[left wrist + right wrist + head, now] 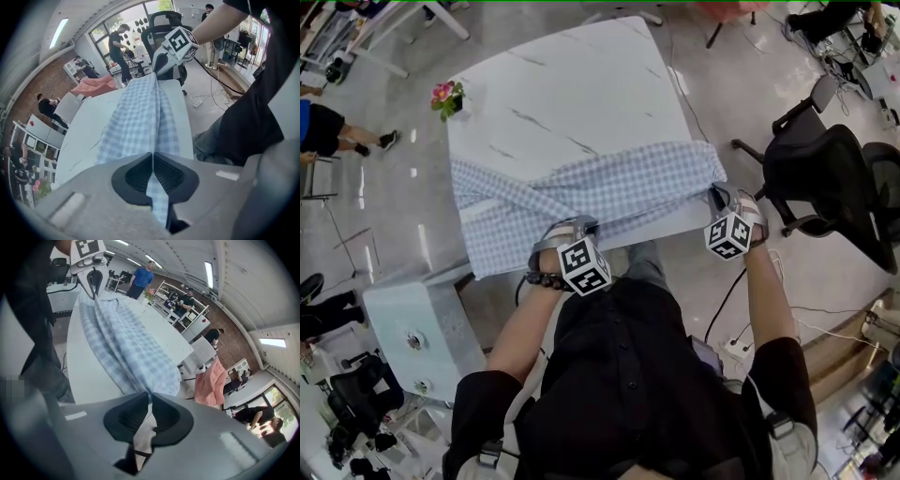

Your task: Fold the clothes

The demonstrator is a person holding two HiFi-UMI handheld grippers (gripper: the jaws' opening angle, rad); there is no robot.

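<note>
A light blue checked garment (581, 192) lies in a long band across the near edge of the white marble-look table (562, 89); part hangs over the table's left front. My left gripper (577, 227) is shut on the cloth's near edge, and the checked garment (140, 122) runs out from between its jaws toward the other gripper. My right gripper (718, 199) is shut on the garment's right end at the table's right corner; in the right gripper view the checked garment (124, 345) stretches away from its jaws to the left gripper (93, 280).
A black office chair (825, 183) stands close on the right of the table. A small pot of flowers (446, 97) sits at the table's far left corner. A white cabinet (422, 328) is at lower left. People stand farther off in the room.
</note>
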